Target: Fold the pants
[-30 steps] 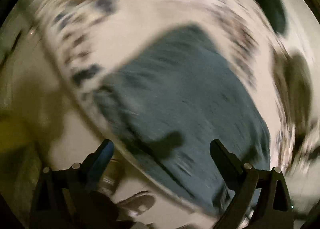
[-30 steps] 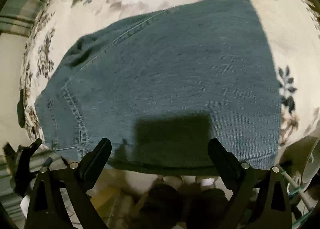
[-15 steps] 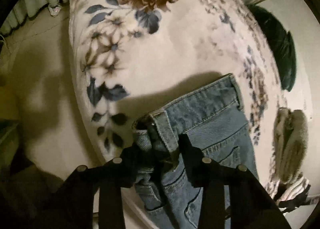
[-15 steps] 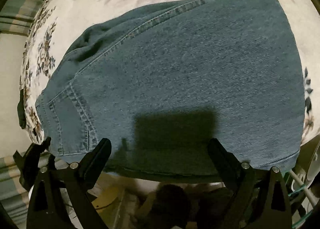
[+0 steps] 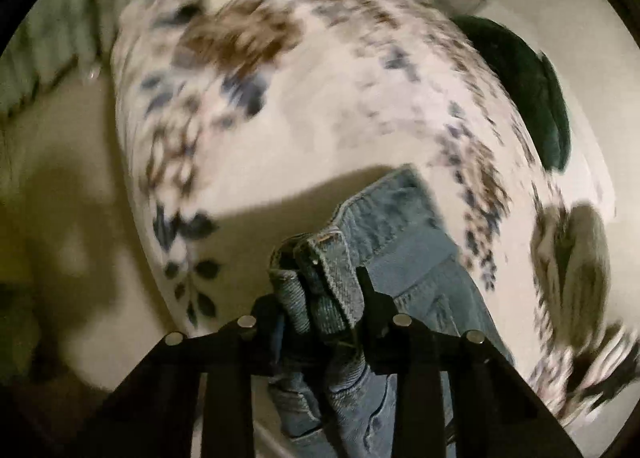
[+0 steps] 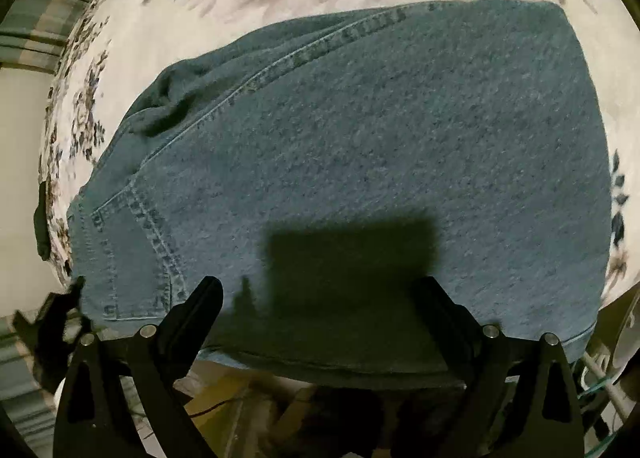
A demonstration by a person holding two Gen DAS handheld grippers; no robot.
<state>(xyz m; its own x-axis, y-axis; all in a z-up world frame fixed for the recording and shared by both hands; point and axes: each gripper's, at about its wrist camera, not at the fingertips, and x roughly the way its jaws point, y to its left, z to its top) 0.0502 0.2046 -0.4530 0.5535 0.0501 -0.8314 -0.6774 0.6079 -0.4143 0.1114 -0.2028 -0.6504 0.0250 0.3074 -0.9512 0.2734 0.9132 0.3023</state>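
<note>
The jeans (image 6: 360, 162) lie flat on the floral bedspread (image 5: 320, 98), a broad slab of coarse blue denim with stitched seams and a pocket. The left gripper (image 5: 320, 298) has its jaws clamped on a bunched, thick roll of waistband at the bedspread's edge. The right gripper (image 6: 316, 298) hovers over the jeans' near hem, jaws spread wide, holding nothing.

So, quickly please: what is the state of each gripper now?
Left gripper: closed on the waistband of the jeans.
Right gripper: open, holding nothing, over the jeans.
</note>
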